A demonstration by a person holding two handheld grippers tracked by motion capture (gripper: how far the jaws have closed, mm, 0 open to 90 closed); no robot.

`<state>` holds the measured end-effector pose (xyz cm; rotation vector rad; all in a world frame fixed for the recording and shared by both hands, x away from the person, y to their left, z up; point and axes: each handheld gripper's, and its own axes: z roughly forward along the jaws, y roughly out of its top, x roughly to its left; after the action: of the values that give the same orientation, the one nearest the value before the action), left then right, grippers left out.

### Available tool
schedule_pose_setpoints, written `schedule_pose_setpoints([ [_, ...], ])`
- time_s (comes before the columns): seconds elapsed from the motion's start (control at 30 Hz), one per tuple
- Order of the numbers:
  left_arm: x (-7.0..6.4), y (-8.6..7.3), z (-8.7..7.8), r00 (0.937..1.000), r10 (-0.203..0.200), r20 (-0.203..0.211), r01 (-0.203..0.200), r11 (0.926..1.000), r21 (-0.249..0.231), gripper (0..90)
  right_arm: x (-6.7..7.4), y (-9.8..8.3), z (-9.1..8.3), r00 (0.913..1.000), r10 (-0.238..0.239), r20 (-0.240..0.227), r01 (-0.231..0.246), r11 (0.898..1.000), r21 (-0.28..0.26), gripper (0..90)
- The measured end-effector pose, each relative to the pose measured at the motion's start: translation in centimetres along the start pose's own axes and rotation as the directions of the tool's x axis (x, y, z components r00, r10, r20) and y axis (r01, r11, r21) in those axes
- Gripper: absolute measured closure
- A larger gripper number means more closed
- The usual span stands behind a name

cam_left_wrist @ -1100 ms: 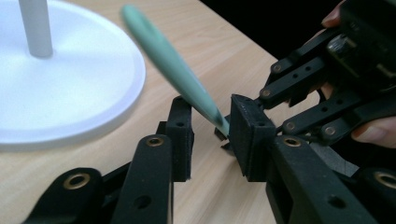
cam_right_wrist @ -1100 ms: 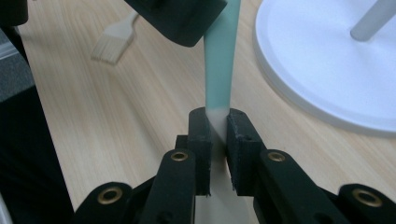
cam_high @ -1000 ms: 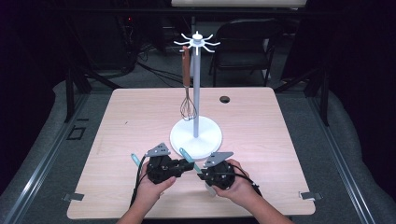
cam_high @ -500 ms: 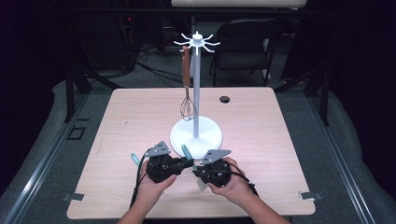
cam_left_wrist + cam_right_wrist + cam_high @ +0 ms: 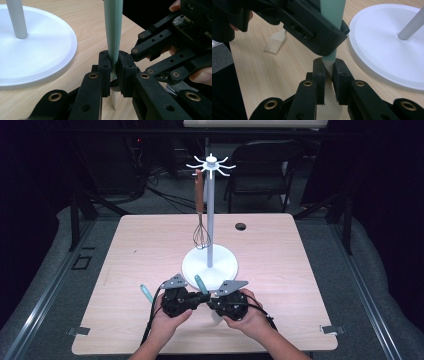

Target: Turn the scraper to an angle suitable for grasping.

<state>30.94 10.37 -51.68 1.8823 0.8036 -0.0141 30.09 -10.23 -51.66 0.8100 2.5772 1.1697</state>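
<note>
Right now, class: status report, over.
Left gripper closing, shut on spatula. Right gripper shut on spatula too. Stand close ahead; brush aside.

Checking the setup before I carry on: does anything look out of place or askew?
Mostly tidy. One brush lies loose on the table instead of on the rack, where the whisk hangs. Both grippers, left and right, clamp the same spatula.
</note>
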Motion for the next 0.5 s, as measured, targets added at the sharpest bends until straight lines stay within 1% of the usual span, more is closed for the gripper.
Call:
schedule_pose_setpoints([
  [0.23, 0.02, -0.12, 0.14, 1.0, -0.004, 0.0, 0.004, 1.0, -0.001, 83.3, -0.13, -0.06, -0.01, 1.0, 0.008, -0.004, -0.008, 1.0, 0.001, 80.3],
  [0.27, 0.04, -0.12, 0.15, 1.0, -0.004, 0.002, 0.004, 1.0, -0.001, 83.3, -0.15, -0.05, 0.01, 0.9999, 0.016, -0.006, -0.016, 1.0, -0.001, 79.9],
  [0.3, 0.04, -0.13, 0.17, 1.0, -0.006, 0.003, 0.006, 1.0, -0.003, 83.4, -0.21, -0.06, -0.02, 0.9997, 0.023, -0.01, -0.023, 1.0, 0.004, 79.3],
  [0.37, 0.05, -0.13, 0.19, 0.9999, -0.011, 0.001, 0.011, 0.9999, -0.004, 83.4, -0.35, -0.12, -0.15, 0.9997, 0.022, -0.015, -0.021, 1.0, 0.017, 77.9],
  [0.4, 0.08, -0.13, 0.21, 0.9999, -0.013, 0.0, 0.013, 0.9999, -0.005, 83.4, -0.39, -0.21, -0.19, 0.9993, 0.03, -0.019, -0.03, 0.999, 0.019, 77.3],
  [0.43, 0.1, -0.12, 0.23, 0.9998, -0.018, -0.001, 0.018, 0.9998, -0.006, 83.4, -0.52, -0.28, -0.31, 0.9994, 0.028, -0.022, -0.027, 0.999, 0.031, 76.9],
  [0.47, 0.16, -0.11, 0.25, 0.9998, -0.018, 0.001, 0.018, 0.9998, -0.006, 83.4, -0.56, -0.37, -0.46, 0.9993, 0.031, -0.019, -0.03, 0.999, 0.043, 76.7],
  [0.5, 0.17, -0.1, 0.26, 0.9998, -0.019, 0.001, 0.019, 0.9998, -0.005, 83.4, -0.59, -0.5, -0.54, 0.9991, 0.037, -0.021, -0.036, 0.998, 0.044, 76.6],
])
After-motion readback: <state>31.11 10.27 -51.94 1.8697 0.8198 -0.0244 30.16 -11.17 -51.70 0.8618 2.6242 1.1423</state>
